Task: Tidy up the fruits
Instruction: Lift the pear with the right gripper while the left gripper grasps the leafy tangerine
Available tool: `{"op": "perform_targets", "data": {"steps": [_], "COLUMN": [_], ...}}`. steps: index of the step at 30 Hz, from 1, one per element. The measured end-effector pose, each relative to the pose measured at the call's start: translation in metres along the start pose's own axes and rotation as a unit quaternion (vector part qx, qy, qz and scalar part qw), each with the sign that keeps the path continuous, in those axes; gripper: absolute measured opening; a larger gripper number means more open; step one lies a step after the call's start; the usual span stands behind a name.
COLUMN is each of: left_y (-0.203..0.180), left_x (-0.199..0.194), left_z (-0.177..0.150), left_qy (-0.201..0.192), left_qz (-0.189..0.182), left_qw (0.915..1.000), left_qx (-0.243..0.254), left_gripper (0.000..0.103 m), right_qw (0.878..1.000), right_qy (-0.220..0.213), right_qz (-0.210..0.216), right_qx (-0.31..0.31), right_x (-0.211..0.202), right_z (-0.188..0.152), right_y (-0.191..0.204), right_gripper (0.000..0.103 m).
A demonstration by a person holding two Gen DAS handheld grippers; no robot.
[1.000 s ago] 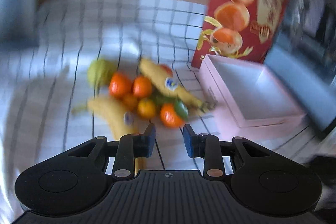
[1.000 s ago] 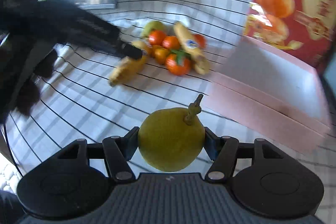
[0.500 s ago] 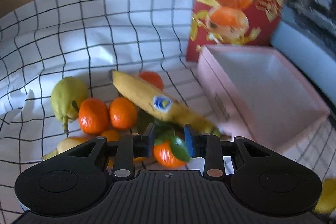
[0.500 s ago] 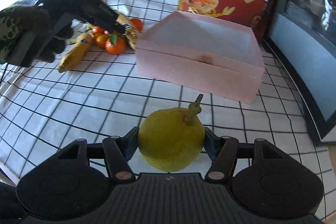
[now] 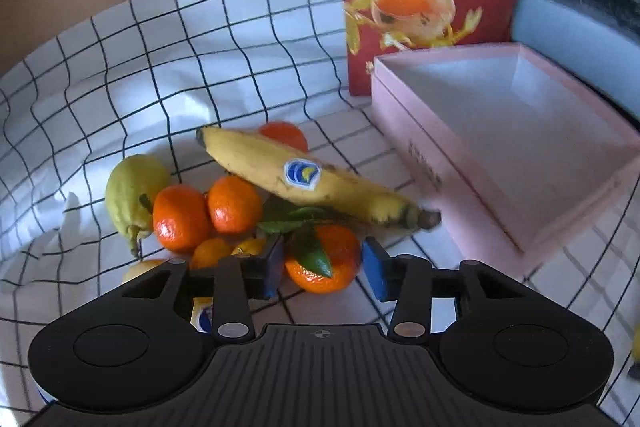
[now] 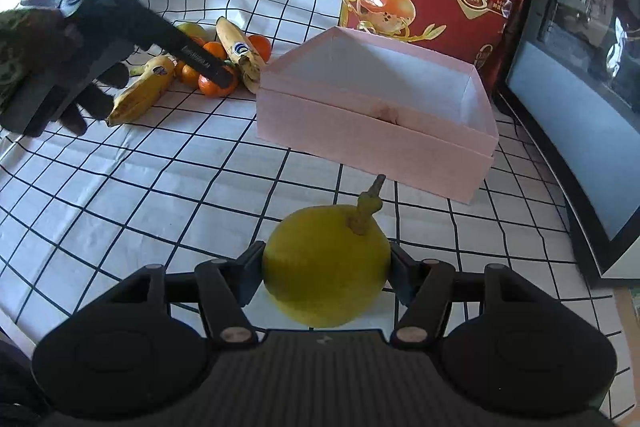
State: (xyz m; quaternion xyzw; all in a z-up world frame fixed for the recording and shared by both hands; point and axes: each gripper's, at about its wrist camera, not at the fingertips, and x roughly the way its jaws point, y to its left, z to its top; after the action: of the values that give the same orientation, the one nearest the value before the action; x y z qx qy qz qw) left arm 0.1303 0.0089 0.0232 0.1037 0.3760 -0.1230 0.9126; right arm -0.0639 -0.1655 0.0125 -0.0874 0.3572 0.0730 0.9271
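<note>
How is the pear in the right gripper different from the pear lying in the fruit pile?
The pear in the right gripper is held between the fingers, above the cloth; the pear in the fruit pile lies on the cloth against a mandarin. The held pear's stem points up, the pile pear's stem points down toward the camera. The held one looks rounder. Both are yellow-green.

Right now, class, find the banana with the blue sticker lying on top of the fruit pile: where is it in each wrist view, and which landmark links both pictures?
Left wrist view: the stickered banana lies centre frame, slanting across the pile, just beyond the left gripper.
Right wrist view: it sits small in the upper left, left of the box.
Shared landmark: the pink box, whose side is next to the banana's end.
</note>
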Motion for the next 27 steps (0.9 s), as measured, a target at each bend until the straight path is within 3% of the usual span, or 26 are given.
{"op": "perform_targets", "data": {"steps": [9, 27], "left_y": [-0.001, -0.007], "left_x": [0.009, -0.009], "left_z": [0.006, -0.009], "left_qy": [-0.012, 0.01], "left_qz": [0.003, -0.007], "left_qw": [0.9999, 0.996], "left_qx": [0.005, 0.088], "left_gripper": [0.047, 0.049], "right_qw": [1.0, 0.999], "right_qy": [0.005, 0.012], "right_qz": [0.016, 0.025], "right_qx": [0.015, 0.023], "right_x": [0.002, 0.005], "right_z": [-0.001, -0.003], "right_y": [-0.004, -0.002], "right_gripper": [0.064, 0.064]}}
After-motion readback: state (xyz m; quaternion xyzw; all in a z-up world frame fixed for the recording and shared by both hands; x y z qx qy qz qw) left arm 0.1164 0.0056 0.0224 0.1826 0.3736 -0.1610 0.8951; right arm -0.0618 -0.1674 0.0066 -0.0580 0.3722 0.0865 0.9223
